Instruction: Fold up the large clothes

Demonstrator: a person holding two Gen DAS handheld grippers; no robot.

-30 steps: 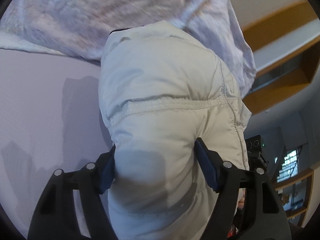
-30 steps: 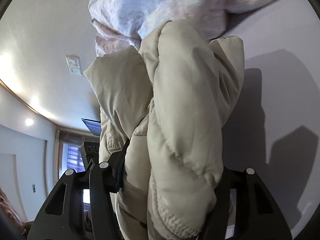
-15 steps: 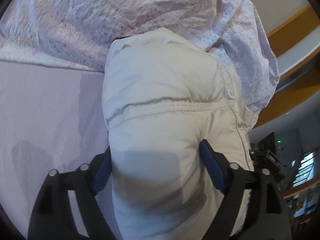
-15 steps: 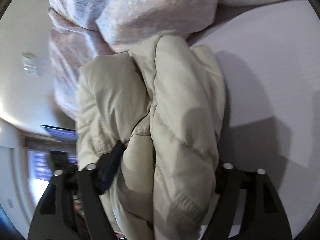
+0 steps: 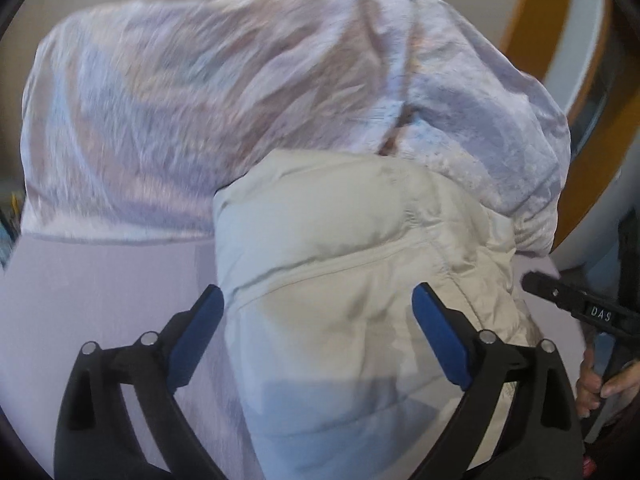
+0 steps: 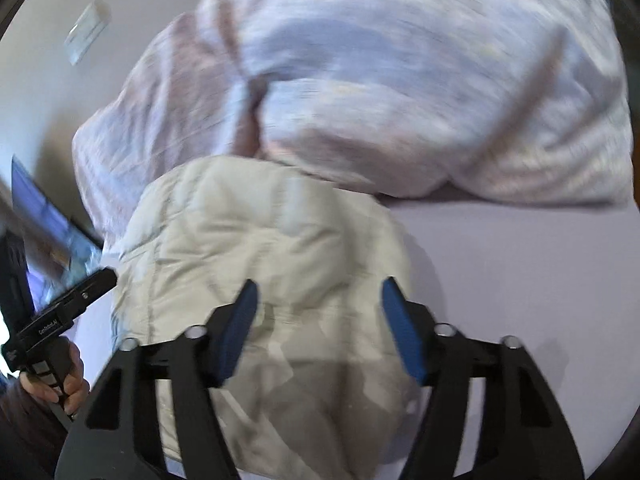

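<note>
A cream puffy jacket (image 5: pixel 340 264) lies bundled on the lilac bed sheet (image 5: pixel 100 292); it also shows in the right wrist view (image 6: pixel 260 256). My left gripper (image 5: pixel 318 312) is open, its blue pads standing on either side of the jacket's near end. My right gripper (image 6: pixel 316 312) is open too, jaws spread above the jacket, not gripping it. The right gripper shows at the right edge of the left wrist view (image 5: pixel 576 304), and the left gripper at the left edge of the right wrist view (image 6: pixel 68 304).
A crumpled pale lilac duvet (image 5: pixel 248 100) is heaped just behind the jacket, touching its far end; it also shows in the right wrist view (image 6: pixel 400 88). Bare sheet (image 6: pixel 520 264) lies to the right. A wooden frame (image 5: pixel 536 40) stands at the far right.
Both grippers have opened and let go of the jacket, which has dropped from hanging onto the bed. Both grippers have drawn back a little.
</note>
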